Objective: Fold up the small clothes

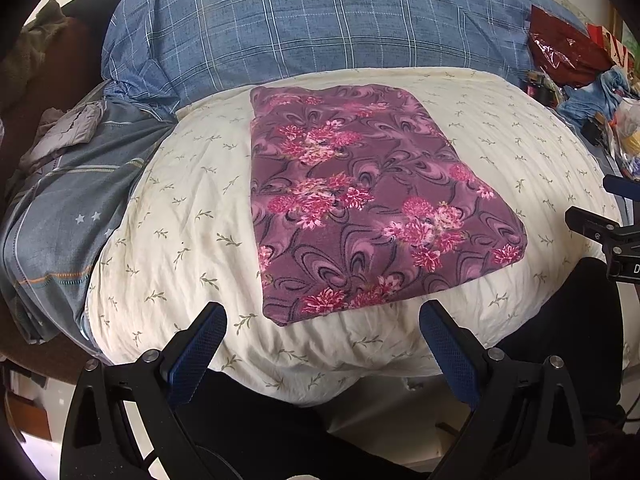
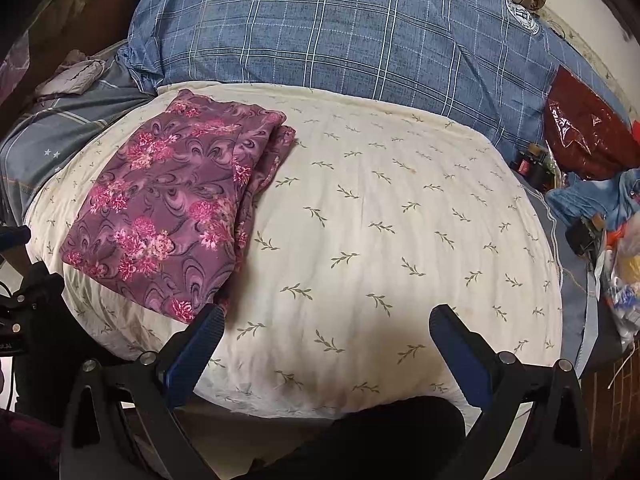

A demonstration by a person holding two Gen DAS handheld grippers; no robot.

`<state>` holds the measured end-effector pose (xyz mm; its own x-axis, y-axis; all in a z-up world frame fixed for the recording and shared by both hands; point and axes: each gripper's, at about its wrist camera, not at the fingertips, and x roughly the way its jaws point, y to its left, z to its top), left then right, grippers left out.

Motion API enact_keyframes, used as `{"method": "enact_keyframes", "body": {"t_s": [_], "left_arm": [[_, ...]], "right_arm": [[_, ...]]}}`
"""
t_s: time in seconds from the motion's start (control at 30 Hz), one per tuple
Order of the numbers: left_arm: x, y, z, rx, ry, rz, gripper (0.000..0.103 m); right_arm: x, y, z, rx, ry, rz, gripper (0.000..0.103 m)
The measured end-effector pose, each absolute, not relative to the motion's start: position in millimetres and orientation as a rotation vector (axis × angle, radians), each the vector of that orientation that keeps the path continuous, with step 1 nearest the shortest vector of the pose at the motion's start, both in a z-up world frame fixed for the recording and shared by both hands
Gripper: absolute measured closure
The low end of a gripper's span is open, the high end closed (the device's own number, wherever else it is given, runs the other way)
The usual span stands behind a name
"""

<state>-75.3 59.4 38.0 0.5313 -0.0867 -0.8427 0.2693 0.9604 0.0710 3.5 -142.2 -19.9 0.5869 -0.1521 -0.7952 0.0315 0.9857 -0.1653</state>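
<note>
A purple garment with pink flowers [image 1: 360, 196] lies folded into a flat rectangle on the cream quilt with small leaf sprigs [image 1: 180, 220]. In the right wrist view the garment [image 2: 168, 208] lies at the left of the quilt [image 2: 380, 220], its layered edges on its right side. My left gripper [image 1: 322, 320] is open and empty, hovering just in front of the garment's near edge. My right gripper [image 2: 326, 324] is open and empty, over the bare quilt to the right of the garment. The right gripper's body shows at the right edge of the left wrist view [image 1: 612, 236].
A blue checked duvet [image 1: 320, 28] is piled behind the quilt. A grey-blue sheet with stars [image 1: 68, 208] and a grey cloth [image 1: 68, 132] lie left. A dark red plastic bag [image 2: 580, 136], blue cloth [image 2: 596, 196] and bagged clutter [image 2: 620, 272] crowd the right.
</note>
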Motion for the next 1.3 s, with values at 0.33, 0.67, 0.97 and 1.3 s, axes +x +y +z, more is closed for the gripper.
{"method": "enact_keyframes", "body": {"t_s": [0.33, 0.67, 0.97, 1.3], "left_arm": [[-72.3, 60.3, 34.2, 0.213, 1.003, -0.221, 0.006], [-73.3, 97.2, 20.4, 0.223, 1.024, -0.134, 0.006], [-68.4, 89.7, 20.2, 0.191, 1.014, -0.14, 0.008], [-72.5, 84.3, 21.5, 0.197, 1.015, -0.162, 0.008]], "right_arm": [[4.4, -138.6, -19.8, -0.161, 0.94, -0.108, 0.0], [4.6, -132.1, -21.7, -0.185, 0.948, -0.086, 0.0], [5.2, -124.9, -24.9, -0.181, 0.967, -0.062, 0.0], [5.4, -125.6, -27.3, -0.174, 0.977, -0.061, 0.0]]}}
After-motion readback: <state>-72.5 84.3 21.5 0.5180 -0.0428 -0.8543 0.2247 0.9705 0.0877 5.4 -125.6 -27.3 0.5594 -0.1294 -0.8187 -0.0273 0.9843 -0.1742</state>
